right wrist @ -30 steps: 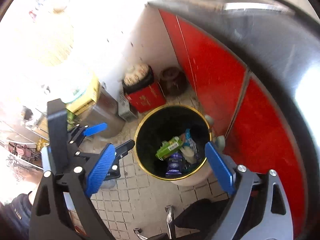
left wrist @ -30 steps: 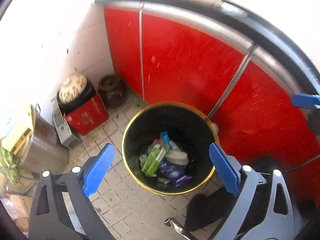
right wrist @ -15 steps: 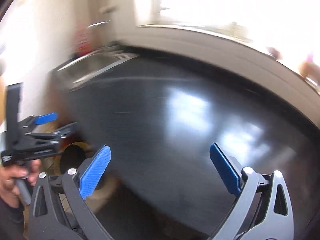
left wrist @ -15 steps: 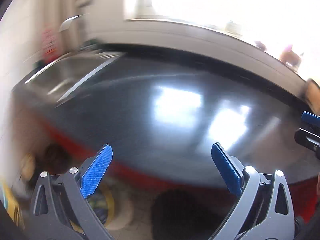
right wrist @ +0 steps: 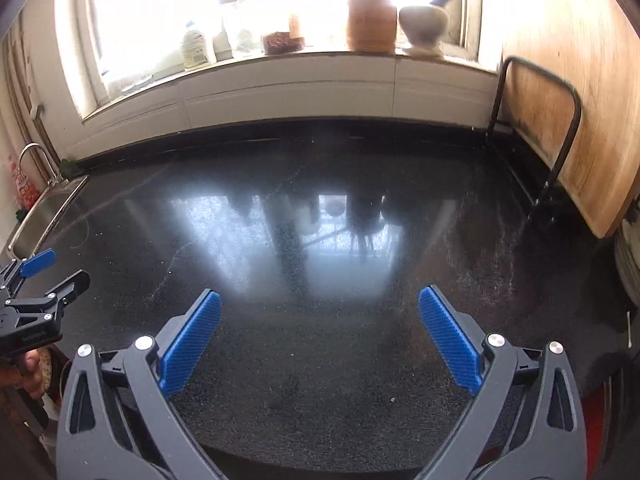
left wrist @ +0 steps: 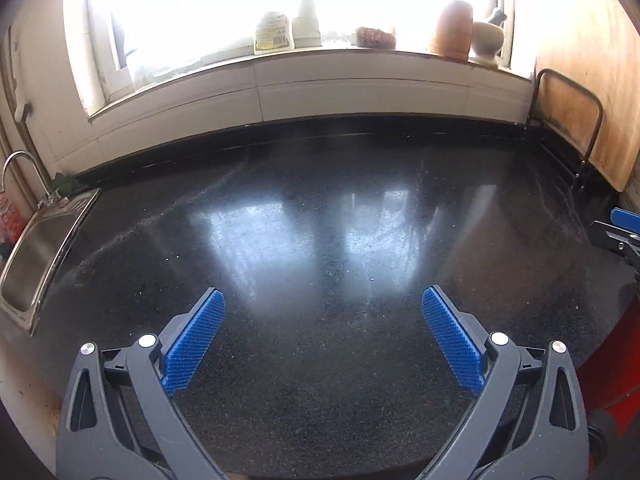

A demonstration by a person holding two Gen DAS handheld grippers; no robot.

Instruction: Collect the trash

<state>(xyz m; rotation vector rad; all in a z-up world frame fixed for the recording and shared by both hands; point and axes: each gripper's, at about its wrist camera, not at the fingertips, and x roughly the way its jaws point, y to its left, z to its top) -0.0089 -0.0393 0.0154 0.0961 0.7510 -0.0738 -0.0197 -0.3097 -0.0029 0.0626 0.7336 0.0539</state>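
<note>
Two hand-held grippers hang over the near edge of the counter [left wrist: 320, 240], a black speckled slab with window glare across its middle. Left hand-held gripper [left wrist: 322, 316] has its blue pads spread wide with nothing between them; right hand-held gripper [right wrist: 320, 316] is spread just as wide and equally empty. In the right wrist view the left one also shows at the counter's near left edge, with part of a hand [right wrist: 30, 368] gripping its handle below. In the left wrist view a bit of the right one pokes in at the counter's right edge.

No trash shows on the counter in either view; only fine pale specks dot its surface, too small to tell what they are. A red panel [left wrist: 624, 352] shows below the counter's near right corner.

At the counter's far left sits a steel sink [left wrist: 36, 256] with a curved tap [left wrist: 20, 168] behind it. At the counter's far right a black metal frame [right wrist: 536, 132] stands upright, with a wooden board [right wrist: 576, 92] leaning behind it against the wall.

Beyond the counter's back edge runs a white tiled ledge up to the windowsill [right wrist: 280, 58]. On the sill stand a plastic bottle [right wrist: 194, 46], a low brown dish [right wrist: 282, 42], a tall terracotta jar [right wrist: 370, 16] and a pale mortar with pestle [right wrist: 426, 24]. The window behind them is blown out white
</note>
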